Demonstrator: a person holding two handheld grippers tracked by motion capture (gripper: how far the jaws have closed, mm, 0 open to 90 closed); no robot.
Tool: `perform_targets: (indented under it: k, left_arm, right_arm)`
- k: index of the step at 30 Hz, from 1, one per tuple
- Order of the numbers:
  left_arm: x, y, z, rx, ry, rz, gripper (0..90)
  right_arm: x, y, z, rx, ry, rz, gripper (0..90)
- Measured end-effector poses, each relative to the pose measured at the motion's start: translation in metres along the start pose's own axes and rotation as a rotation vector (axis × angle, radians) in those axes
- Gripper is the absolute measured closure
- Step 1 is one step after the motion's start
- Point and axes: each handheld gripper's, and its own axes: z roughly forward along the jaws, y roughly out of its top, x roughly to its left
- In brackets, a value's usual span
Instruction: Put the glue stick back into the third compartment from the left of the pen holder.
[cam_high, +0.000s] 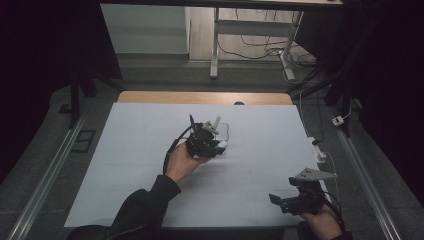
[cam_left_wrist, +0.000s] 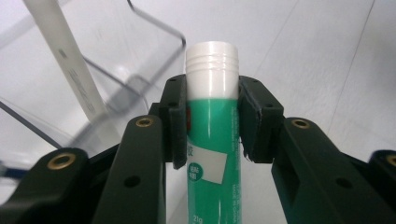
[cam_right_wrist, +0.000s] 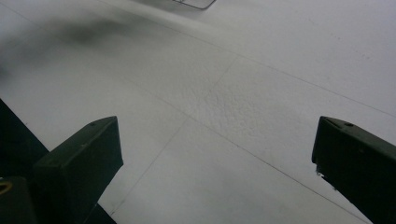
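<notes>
Green glue stick (cam_left_wrist: 212, 135) with white ribbed cap: clamped between the jaws of the left gripper (cam_left_wrist: 211, 122), cap end protruding beyond them. Clear plastic container (cam_left_wrist: 93, 79) just beside it on the white table surface, holding a tilted white stick (cam_left_wrist: 70, 65).

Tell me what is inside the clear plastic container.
The clear plastic container holds one white flat stick, leaning against its wall. Its lower end and part of the container's floor are hidden behind the left tongs, which grip a green glue stick with a white cap.
</notes>
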Motion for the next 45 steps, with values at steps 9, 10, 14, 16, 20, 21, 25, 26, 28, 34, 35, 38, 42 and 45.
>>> perform_targets:
  k: [9,10,14,16,20,21,25,26,28,34,35,38,42,45]
  left_arm:
    - [0.008,0.022,-0.014,-0.077,0.015,-0.012,64.7]
    - [0.009,0.024,-0.015,-0.084,0.018,-0.013,64.7]
    - [0.014,0.031,-0.018,-0.114,0.006,-0.020,64.7]
    - [0.016,0.034,-0.018,-0.128,-0.002,-0.022,64.7]
    - [0.021,0.040,-0.016,-0.147,-0.005,-0.020,64.7]
    - [0.022,0.042,-0.016,-0.153,-0.006,-0.021,64.6]
    - [0.025,0.046,-0.013,-0.170,-0.007,-0.024,64.7]
    - [0.026,0.046,-0.012,-0.170,-0.006,-0.023,64.7]
    - [0.028,0.048,-0.009,-0.171,-0.003,-0.033,64.6]
    - [0.034,0.050,-0.001,-0.191,-0.005,-0.057,64.6]
    - [0.035,0.051,0.001,-0.192,-0.004,-0.059,64.6]
    - [0.037,0.051,0.006,-0.200,0.002,-0.066,64.6]
    - [0.040,0.052,0.014,-0.213,0.004,-0.075,64.6]
    - [0.041,0.053,0.019,-0.212,0.005,-0.073,64.6]
  right_arm:
    - [-0.001,0.000,0.000,0.001,0.001,-0.002,1.4]
    - [-0.001,0.000,0.000,0.001,0.002,-0.002,1.4]
    - [-0.001,0.000,0.000,-0.001,0.004,-0.001,1.4]
    - [-0.001,0.000,0.000,0.001,0.004,0.002,1.4]
    - [-0.001,0.000,-0.001,-0.001,0.001,0.004,1.4]
    - [-0.001,0.000,-0.001,-0.001,0.001,0.004,1.4]
    - [-0.001,0.000,-0.001,-0.005,0.005,0.005,1.4]
    - [-0.001,0.000,-0.001,-0.005,0.009,0.006,1.4]
    - [-0.001,0.000,-0.001,-0.006,0.010,0.006,1.4]
    - [-0.001,0.000,-0.001,-0.005,0.010,0.005,1.4]
    - [-0.001,0.000,-0.001,-0.005,0.011,0.006,1.4]
    - [-0.001,0.000,-0.001,-0.006,0.012,0.003,1.4]
    - [-0.001,-0.001,-0.001,-0.006,0.014,0.005,1.4]
    - [-0.001,-0.001,-0.001,-0.006,0.014,0.006,1.4]
